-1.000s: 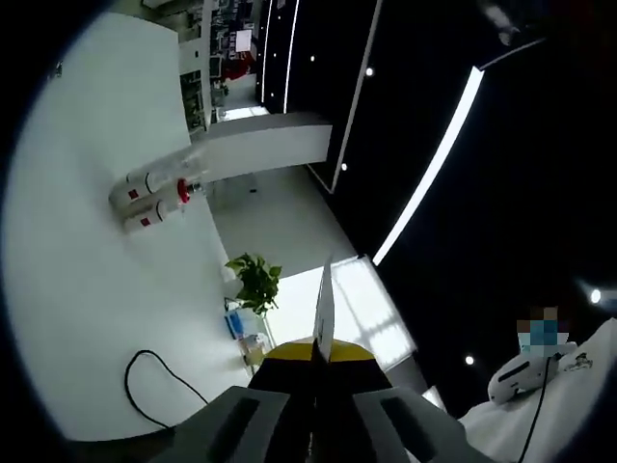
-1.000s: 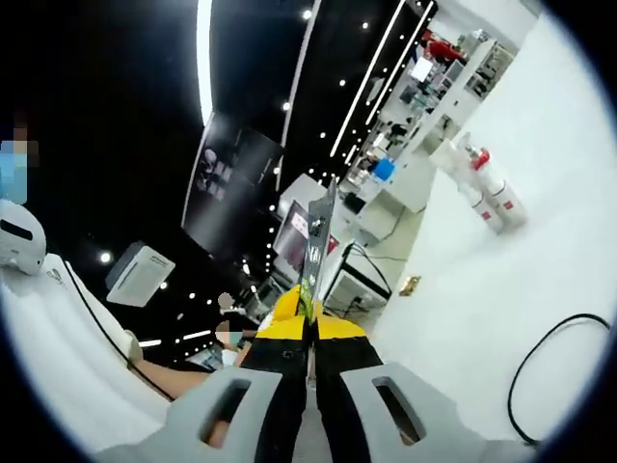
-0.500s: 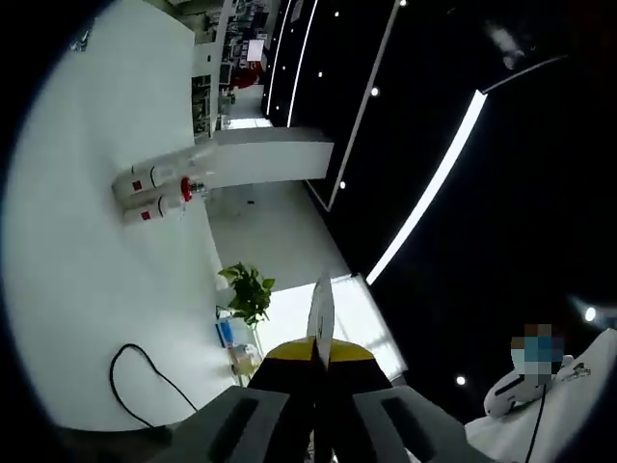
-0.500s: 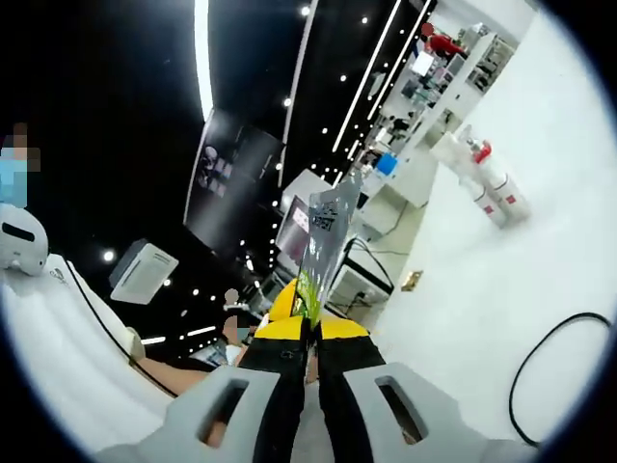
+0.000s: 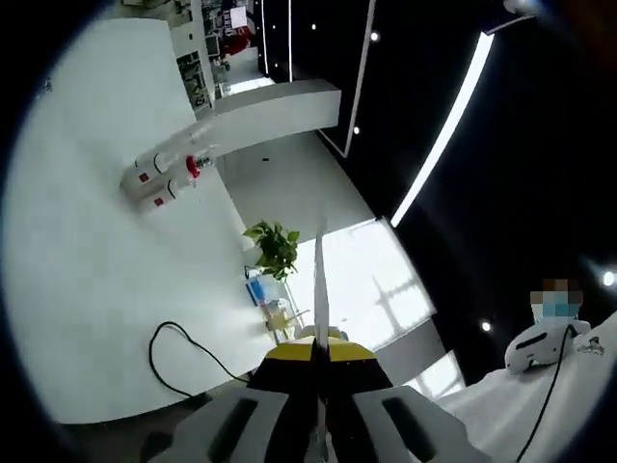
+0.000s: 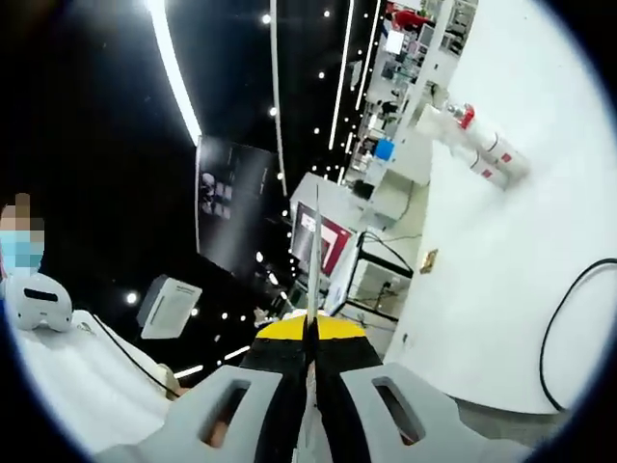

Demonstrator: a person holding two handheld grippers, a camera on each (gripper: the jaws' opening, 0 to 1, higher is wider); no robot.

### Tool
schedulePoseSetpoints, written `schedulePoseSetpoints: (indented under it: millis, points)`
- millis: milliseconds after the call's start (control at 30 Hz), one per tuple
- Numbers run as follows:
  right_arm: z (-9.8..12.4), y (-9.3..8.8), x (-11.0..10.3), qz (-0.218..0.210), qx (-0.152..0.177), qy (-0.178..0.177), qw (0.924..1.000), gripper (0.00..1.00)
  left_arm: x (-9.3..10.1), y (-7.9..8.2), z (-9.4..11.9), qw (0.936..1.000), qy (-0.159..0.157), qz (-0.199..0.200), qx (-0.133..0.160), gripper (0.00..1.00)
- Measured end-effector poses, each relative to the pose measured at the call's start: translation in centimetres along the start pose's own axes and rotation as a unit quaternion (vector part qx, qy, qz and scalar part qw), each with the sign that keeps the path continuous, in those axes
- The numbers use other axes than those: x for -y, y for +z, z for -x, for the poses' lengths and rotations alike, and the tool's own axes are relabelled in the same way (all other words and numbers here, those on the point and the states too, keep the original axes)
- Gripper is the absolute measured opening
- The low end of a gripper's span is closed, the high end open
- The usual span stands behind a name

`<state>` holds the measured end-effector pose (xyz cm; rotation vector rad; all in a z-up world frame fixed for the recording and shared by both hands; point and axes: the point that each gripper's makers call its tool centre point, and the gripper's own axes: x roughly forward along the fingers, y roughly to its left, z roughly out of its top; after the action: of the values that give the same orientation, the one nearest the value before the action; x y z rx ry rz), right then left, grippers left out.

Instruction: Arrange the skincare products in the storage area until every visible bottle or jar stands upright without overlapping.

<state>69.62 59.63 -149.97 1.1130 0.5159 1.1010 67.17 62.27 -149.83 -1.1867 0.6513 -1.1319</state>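
In the left gripper view, the left claw (image 5: 319, 289) is clenched on a thin flat card (image 5: 319, 280) seen edge-on. In the right gripper view, the right claw (image 6: 312, 275) is likewise clamped on a thin card (image 6: 313, 260).

Two white bottles (image 5: 159, 181) with red marks are seen at ten o'clock on the white bench (image 5: 87, 289), lying side by side and touching; in the right gripper view they lie at two o'clock. A black cable (image 5: 178, 362) is draped at seven o'clock.

Judged from this, the cards should be set down first. Each bottle is best gripped across its body, lifted clear of its neighbour, and stood apart from it.
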Motion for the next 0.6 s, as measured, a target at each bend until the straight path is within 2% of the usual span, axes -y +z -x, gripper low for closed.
schedulePoseSetpoints:
  millis: [100, 200, 233, 300, 400, 467, 600]
  points:
    - [0.0, -0.1, 0.1, -0.01, -0.003, 0.001, 0.9999, 0.0, -0.1, -0.2, 0.4, 0.9999, 0.006, -0.003, -0.014, 0.01]
    - [-0.3, -0.3, -0.1, 0.009, -0.005, -0.005, 0.9999, 0.0, -0.5, 0.2, 0.9, 0.9998, 0.014, 0.002, -0.011, 0.0]
    - [-0.3, -0.2, 0.3, 0.041, -0.004, -0.012, 0.9991, 0.0, -0.7, 0.3, 0.9, 0.9998, 0.017, 0.006, -0.009, 0.0]
    - [-0.5, -0.1, 0.3, 0.062, 0.001, -0.017, 0.9979, 0.02, -0.8, 0.5, 1.1, 0.9995, 0.017, 0.028, -0.001, 0.0]
    - [-0.5, -0.1, 0.5, 0.099, 0.0, -0.027, 0.9947, 0.09, -0.6, 0.8, 1.4, 0.9995, 0.005, 0.029, 0.013, 0.0]
    - [-0.6, -0.1, 0.4, 0.106, 0.001, -0.033, 0.9938, 0.12, -0.8, 1.6, 1.9, 0.9989, -0.004, 0.039, 0.025, 0.0]
    - [-0.5, 0.2, 0.3, 0.132, 0.009, -0.039, 0.9904, 0.19, -1.4, 3.0, 2.8, 0.9987, -0.002, 0.039, 0.034, 0.0]
